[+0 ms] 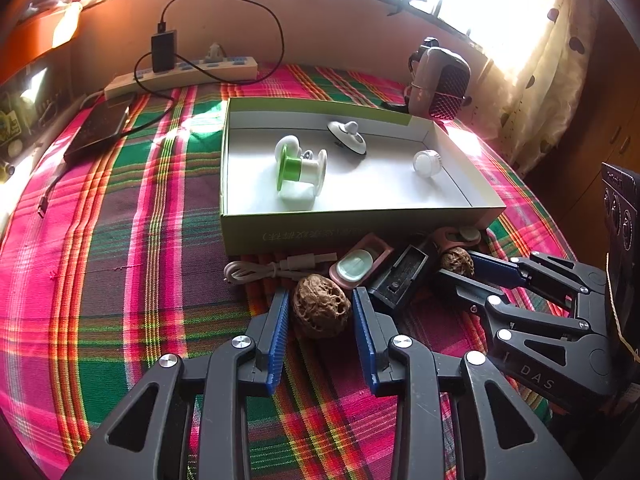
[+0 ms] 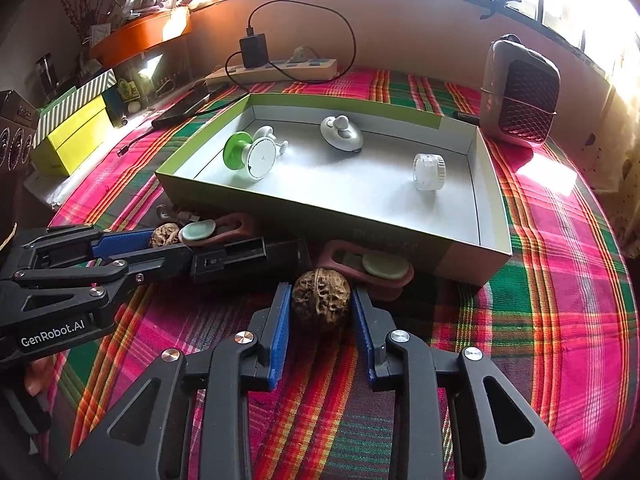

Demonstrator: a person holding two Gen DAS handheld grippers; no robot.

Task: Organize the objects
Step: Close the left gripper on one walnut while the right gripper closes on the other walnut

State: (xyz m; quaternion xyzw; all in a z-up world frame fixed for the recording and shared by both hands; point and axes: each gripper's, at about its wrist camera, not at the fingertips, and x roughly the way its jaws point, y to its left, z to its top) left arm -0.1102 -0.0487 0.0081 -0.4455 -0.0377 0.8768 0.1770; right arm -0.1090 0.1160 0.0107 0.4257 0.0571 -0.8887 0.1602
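Walnuts are sitting on the bright checked cloth [image 1: 140, 240], just in front of the green box [image 1: 360, 224], not in it. The left gripper [image 1: 321, 294] is squeezing the first walnut [image 1: 320, 306] between its blue pads, and the nut is resting on the cloth. The right gripper [image 2: 320, 288] is squeezing the second walnut [image 2: 321, 296] the same way, near a pink case [image 2: 384, 268] with a pale green disc on it. A black holder [image 1: 400, 276] is lying between the two nuts. Inside the box a green and white spool [image 1: 300, 168], a white knob [image 1: 347, 137] and a small clear jar [image 1: 427, 162] are sitting well apart
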